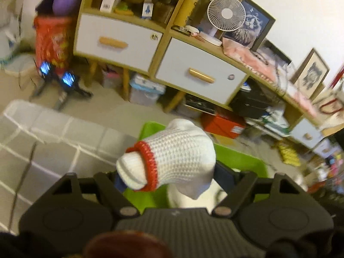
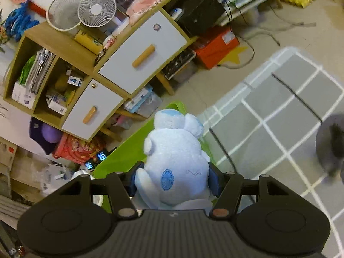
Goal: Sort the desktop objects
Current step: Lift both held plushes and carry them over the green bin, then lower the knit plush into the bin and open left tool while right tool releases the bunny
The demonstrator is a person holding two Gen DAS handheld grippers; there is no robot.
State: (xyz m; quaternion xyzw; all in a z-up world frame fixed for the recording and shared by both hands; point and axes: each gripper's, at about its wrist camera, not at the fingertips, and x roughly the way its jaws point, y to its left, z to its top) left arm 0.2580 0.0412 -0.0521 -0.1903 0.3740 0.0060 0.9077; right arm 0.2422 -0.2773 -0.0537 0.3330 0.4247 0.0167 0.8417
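Observation:
In the left wrist view my left gripper (image 1: 174,182) is shut on a white knitted glove with a red cuff (image 1: 172,157), held above a green surface (image 1: 240,161). The blue pads press the glove from both sides. In the right wrist view my right gripper (image 2: 174,181) is shut on a pale blue plush toy (image 2: 174,161) with a darker blue patch on it. The toy fills the gap between the pads and hangs over the same green surface (image 2: 129,150). The fingertips themselves are hidden behind both objects.
A wooden cabinet with white drawers (image 1: 193,75) stands behind, with fans (image 1: 225,13) and framed pictures on top. An orange box (image 1: 223,124) and plastic boxes lie under it. A grey checked rug (image 2: 268,118) covers the floor. A red bag (image 1: 51,40) stands to the left.

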